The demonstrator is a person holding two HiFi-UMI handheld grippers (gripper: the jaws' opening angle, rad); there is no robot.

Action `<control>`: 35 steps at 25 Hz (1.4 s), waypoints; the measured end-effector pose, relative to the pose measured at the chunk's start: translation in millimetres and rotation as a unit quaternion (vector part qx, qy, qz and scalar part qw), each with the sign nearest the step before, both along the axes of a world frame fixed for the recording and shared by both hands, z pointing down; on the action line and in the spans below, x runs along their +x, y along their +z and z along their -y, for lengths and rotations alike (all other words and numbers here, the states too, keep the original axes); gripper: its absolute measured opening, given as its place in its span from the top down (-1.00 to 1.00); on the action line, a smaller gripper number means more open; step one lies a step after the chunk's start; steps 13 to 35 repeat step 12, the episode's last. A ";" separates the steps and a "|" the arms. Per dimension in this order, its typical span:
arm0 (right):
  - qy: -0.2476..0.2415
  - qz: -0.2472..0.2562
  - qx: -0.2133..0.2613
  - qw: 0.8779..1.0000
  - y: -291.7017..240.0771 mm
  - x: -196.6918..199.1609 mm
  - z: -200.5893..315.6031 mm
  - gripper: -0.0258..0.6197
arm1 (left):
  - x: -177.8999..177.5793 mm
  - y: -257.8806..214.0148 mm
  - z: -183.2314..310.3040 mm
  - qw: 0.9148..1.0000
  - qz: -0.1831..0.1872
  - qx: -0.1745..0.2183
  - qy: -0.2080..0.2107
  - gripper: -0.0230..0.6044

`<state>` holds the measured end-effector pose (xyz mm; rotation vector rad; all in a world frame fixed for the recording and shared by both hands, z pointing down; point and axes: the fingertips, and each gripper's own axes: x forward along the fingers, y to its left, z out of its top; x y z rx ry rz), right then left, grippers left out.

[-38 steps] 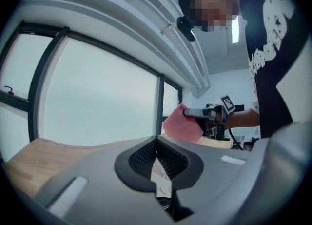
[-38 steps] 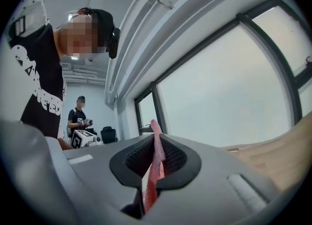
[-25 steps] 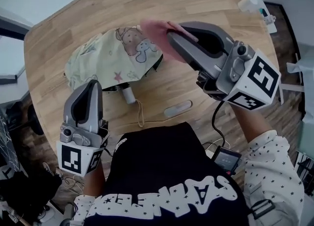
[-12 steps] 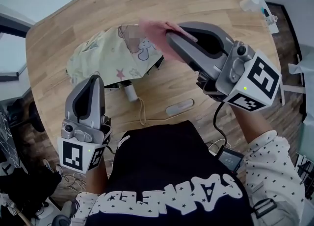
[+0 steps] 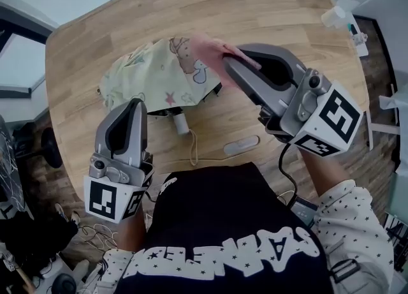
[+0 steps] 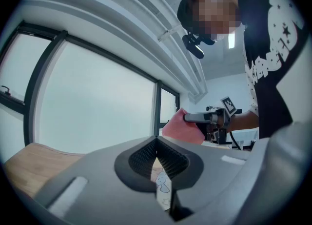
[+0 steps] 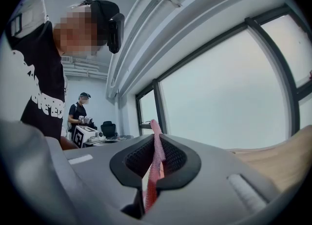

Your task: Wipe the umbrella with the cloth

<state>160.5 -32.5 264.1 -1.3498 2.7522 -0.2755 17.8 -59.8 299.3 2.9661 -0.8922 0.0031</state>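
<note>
The table (image 5: 274, 6) curved round at its left edge, with dark floor beyond it. Just inside that edge, near the front, the left gripper (image 5: 135, 102) lay level. Its jaws were clenched, and a strip of printed fabric showed in the slit between them in the left gripper view. That strip belonged to the umbrella (image 5: 156, 73), which lay folded and rumpled on the wood left of centre. Its pale canopy spread from the left gripper's tip up toward the middle of the table. The umbrella's stubby handle (image 5: 182, 123) poked out toward the person, and a thin cord (image 5: 192, 149) trailed from it to the near edge.

The pink cloth (image 5: 205, 49) sat at the canopy's right side, touching or just above the fabric. It was pinched edge-on in the right gripper (image 5: 226, 63), whose jaws were clamped on it. A small pale oblong thing (image 5: 241, 145) lay near the front edge, below that gripper.

Bare wood ran wide behind the umbrella to the far edge and across the whole right half of the table. The right rim met a clutter of white things.
</note>
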 end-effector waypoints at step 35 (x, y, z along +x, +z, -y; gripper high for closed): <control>-0.004 -0.019 -0.001 1.000 -6.4 -16.7 -7.2 0.85 | -14.3 -8.0 -2.2 1.000 -0.010 -0.001 -0.003 0.92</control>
